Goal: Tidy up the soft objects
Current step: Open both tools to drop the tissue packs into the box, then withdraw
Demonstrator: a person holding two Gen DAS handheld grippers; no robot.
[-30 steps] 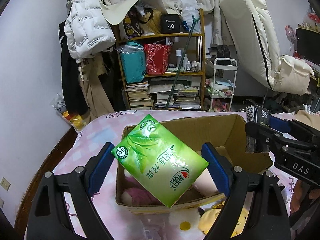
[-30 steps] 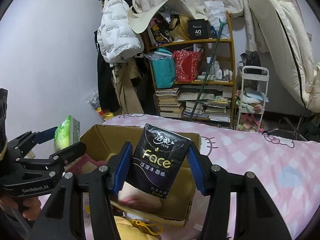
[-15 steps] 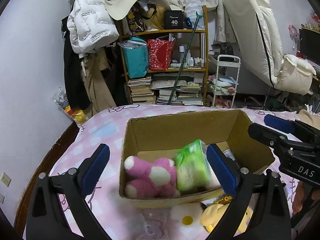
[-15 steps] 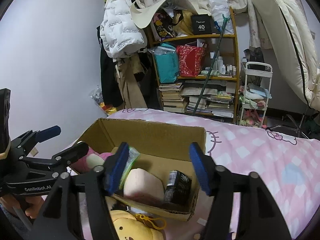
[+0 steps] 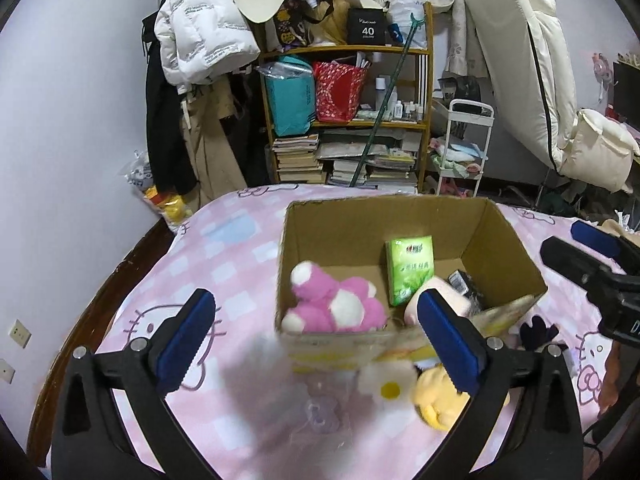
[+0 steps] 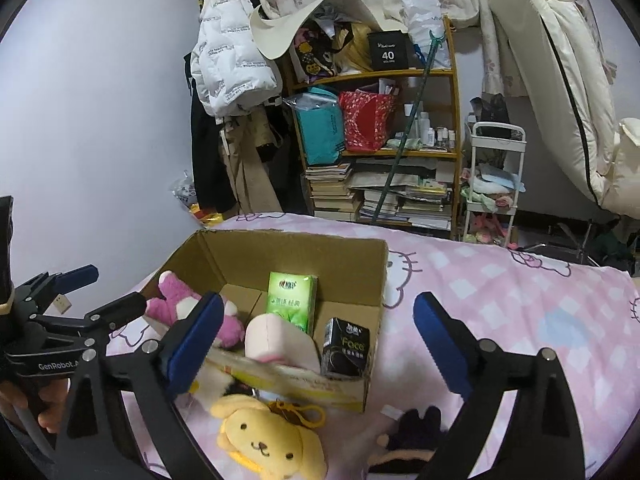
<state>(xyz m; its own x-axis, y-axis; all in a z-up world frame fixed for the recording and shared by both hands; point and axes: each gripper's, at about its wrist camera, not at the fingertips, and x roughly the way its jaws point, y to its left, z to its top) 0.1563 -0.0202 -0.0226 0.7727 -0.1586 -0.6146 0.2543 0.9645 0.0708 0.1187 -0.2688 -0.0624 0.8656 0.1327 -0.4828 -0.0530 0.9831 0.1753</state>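
The left tool is now empty, with its two sides wide apart, in front of the cardboard box on the bed. One second ago it held the green tissue pack; now this pack stands inside the box, leaning near the back wall, to the right of the pink plush. Right of the green pack in the box are a pale pink soft thing and the black tissue pack, which the right tool carried one second ago. That tool is also empty, its sides spread apart, in front of the box.

So both packs are delivered, and I judge that this part of the task is finished.

Outside the box, in front of its near wall, lie a white flower toy, the yellow dog plush and a dark plush. These probably must go in next. The near flap of the box hangs over them and may disturb the grasp.
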